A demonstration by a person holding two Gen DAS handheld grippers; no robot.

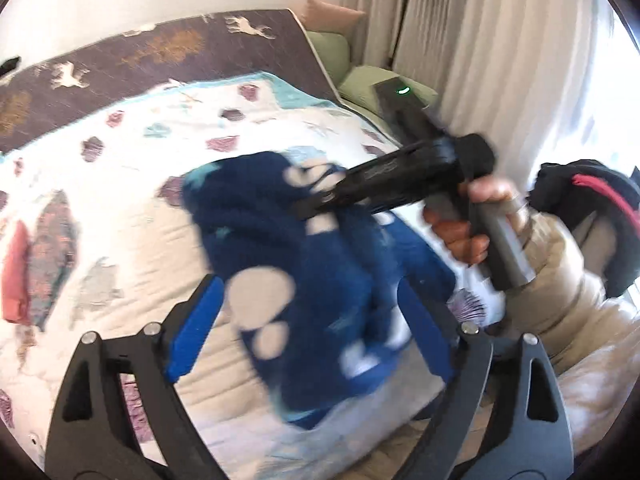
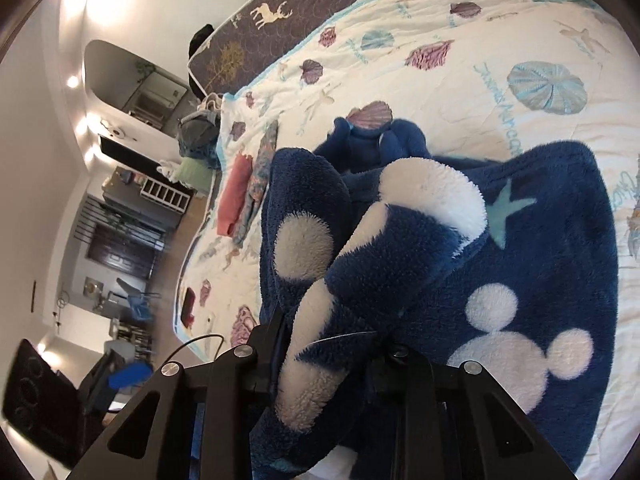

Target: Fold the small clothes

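A dark blue fleece garment (image 1: pixel 316 276) with white mouse-head spots is bunched above the shell-print quilt (image 1: pixel 132 184). My left gripper (image 1: pixel 312 320) is open, its blue pads (image 1: pixel 196 328) on either side of the garment, not closed on it. My right gripper (image 1: pixel 316 204), seen in the left wrist view held by a hand, is shut on the garment's upper part. In the right wrist view the fleece garment (image 2: pixel 460 280) fills the frame and its fold is pinched in my right gripper (image 2: pixel 332 364).
A folded red piece (image 2: pixel 236 196) and a folded patterned piece (image 2: pixel 260 172) lie at the quilt's far side. A dark deer-print blanket (image 1: pixel 160 52) lies behind. Green pillows (image 1: pixel 360 80), a floor lamp and curtains stand at the right.
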